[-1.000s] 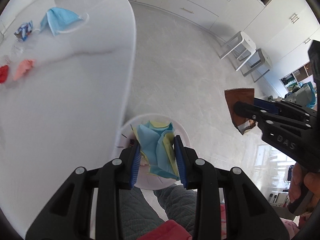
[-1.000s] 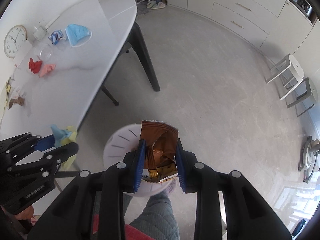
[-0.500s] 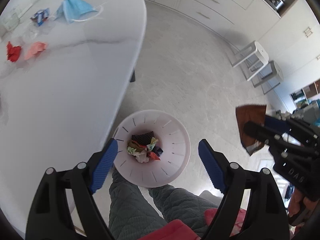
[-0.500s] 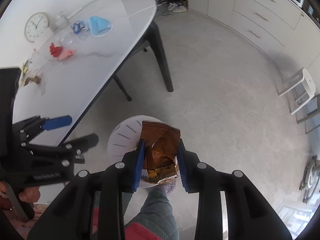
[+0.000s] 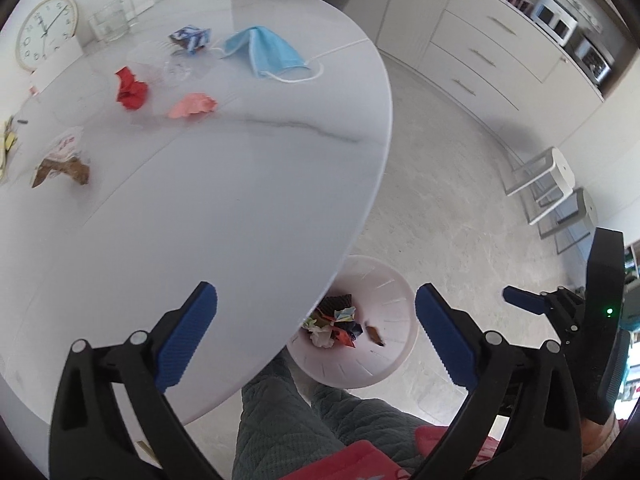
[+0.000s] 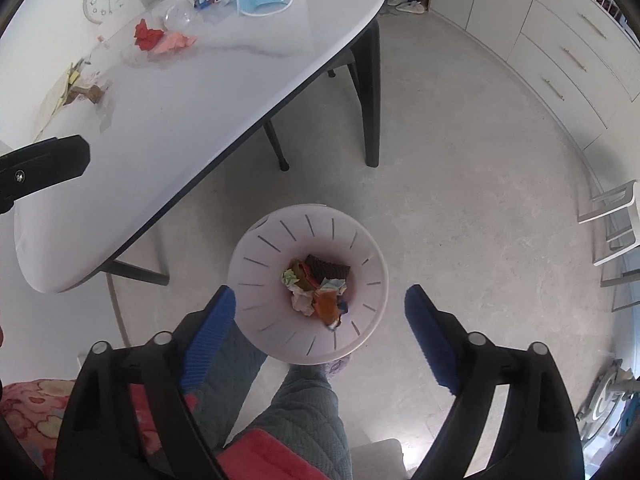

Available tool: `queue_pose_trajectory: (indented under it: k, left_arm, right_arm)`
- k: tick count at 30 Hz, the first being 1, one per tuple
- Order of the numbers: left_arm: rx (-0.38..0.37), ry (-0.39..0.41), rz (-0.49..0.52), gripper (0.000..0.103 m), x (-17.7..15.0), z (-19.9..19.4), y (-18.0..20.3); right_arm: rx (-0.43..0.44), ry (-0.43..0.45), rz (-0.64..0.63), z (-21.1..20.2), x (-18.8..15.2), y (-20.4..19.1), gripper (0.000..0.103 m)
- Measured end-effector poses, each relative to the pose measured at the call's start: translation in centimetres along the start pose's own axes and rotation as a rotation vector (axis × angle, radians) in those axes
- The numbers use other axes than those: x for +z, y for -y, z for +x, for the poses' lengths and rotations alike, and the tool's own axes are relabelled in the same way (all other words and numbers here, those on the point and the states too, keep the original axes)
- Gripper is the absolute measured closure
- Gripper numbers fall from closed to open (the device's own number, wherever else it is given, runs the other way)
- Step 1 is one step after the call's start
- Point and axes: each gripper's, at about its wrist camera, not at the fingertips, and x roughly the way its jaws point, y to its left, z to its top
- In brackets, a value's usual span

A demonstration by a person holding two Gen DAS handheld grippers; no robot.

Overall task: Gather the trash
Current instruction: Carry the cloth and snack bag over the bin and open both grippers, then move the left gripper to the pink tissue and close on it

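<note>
A: Status of L gripper [image 5: 316, 328]?

B: Jaws spread wide, just been opening, nothing between the pads. It's held over the table [image 5: 240, 208] edge, pointed steeply down. Bin [image 5: 394, 364] is seen past the table rim, on the floor.

A: R gripper [image 6: 320, 320]?

B: Same: jaws wide apart, just been opening, nothing pinched. It's hung right above the bin [image 6: 360, 240]; the brown wrapper [image 6: 328, 266] is seen lying in the bin, on top of the crumpled bits. In the L view a small brown scrap [image 5: 374, 334] is caught inside the bin by the wall; whether it's resting or falling can't be told.

A: What's in the bin?

B: A heap of scraps [image 6: 316, 292] at the bottom: orange, white, pale green, light blue, dark brown. Bin is white, round, slotted walls, stood by the person's legs [image 6: 304, 412] in grey quilted trousers.

A: Trash left on the table?

B: Plenty, all at the far end, well apart from both grippers:
- blue mask [image 5: 262, 50], loops loose, nr the far rim
- blue/white wrapper [image 5: 190, 38], just beside the mask
- red wad [image 5: 132, 88] and pink wad [image 5: 192, 106], near each other, not touching in L view
- brown/white wrapper [image 5: 60, 162], further along the L side
- clear plastic bits [image 5: 176, 70] btwn red wad and mask, hard to make out

A: Other stuff?

B: Clock [image 5: 46, 36] leant at the wall, glass jug [image 5: 112, 24] beside it. Two stools [image 5: 548, 184] seen off to the R by the cabinets.
</note>
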Motion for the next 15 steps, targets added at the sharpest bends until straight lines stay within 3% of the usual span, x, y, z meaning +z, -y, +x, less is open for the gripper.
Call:
queue_pose_trajectory:
  k: [15]
  left_arm:
    - [0.052,0.047,-0.174,0.008,3.1,-1.4,-6.9]
  right_arm:
    - [-0.002,0.129,-0.011,-3.1,5.6,-1.7,0.003]
